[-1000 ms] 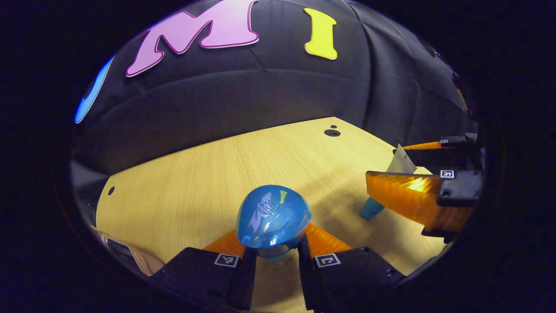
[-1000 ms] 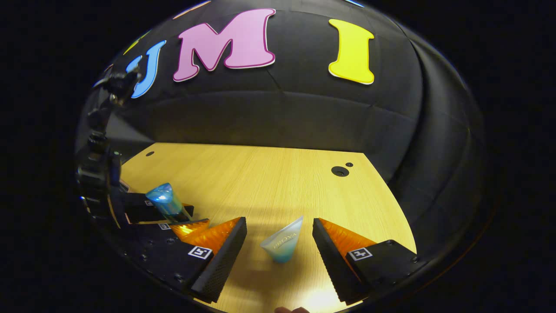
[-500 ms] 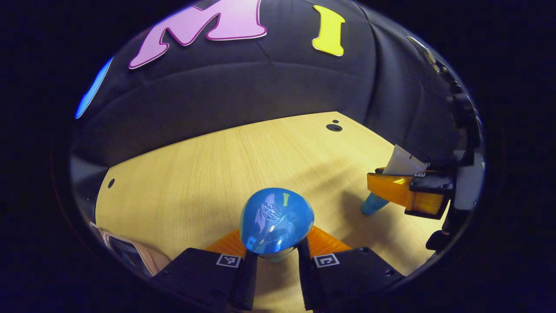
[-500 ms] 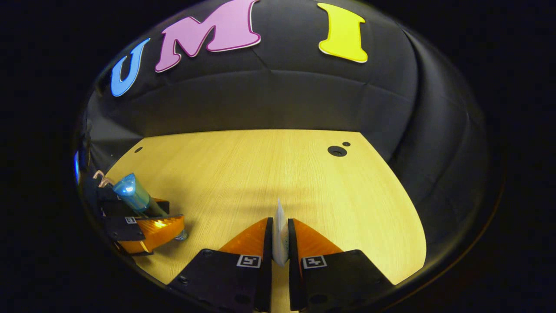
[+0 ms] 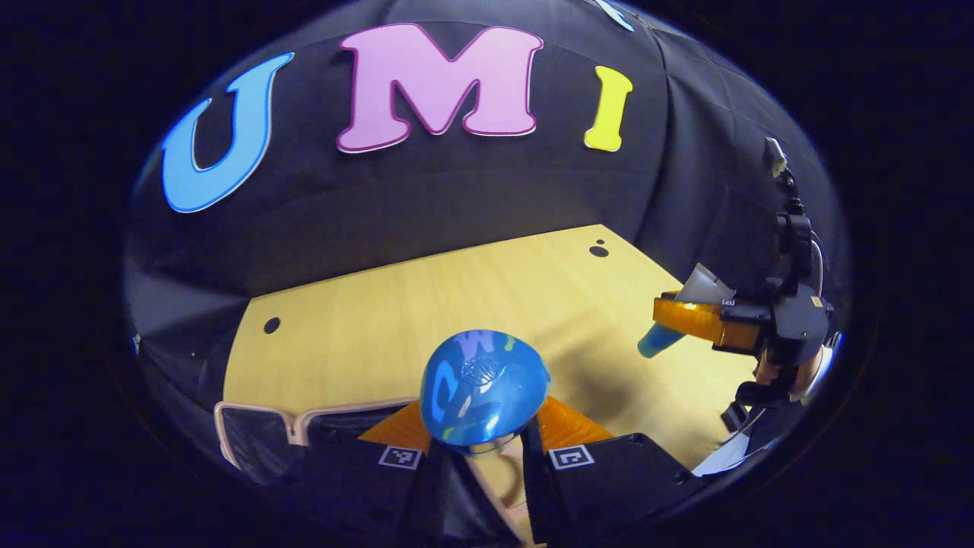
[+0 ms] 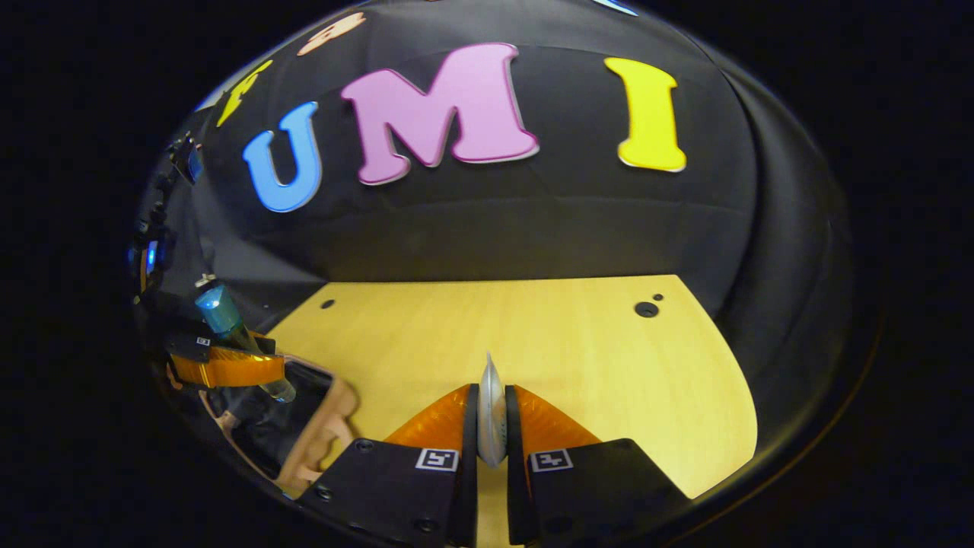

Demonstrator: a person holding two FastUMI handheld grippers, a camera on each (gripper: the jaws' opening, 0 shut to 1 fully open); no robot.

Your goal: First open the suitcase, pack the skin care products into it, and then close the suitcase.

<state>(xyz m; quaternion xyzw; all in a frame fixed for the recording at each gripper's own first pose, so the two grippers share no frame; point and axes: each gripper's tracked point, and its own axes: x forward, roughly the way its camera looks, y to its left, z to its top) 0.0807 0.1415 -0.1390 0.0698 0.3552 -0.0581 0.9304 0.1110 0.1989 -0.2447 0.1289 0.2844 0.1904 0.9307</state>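
Pale wood-grain table (image 6: 533, 335) with small dark holes, backed by black cloth wall (image 6: 494, 221). Left tongs (image 5: 478, 449) clamped on blue bottle (image 5: 483, 387), held above open suitcase (image 5: 259, 426). Right tongs (image 6: 491, 426) pinched on flat tube (image 6: 491, 403), raised over table.

No readable text on any object; markings blurred.

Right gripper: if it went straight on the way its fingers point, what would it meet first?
Probably the bare wooden table. The right gripper, shut on the tube, has nothing ahead but tabletop, then the booth's cloth wall; depth is unclear.
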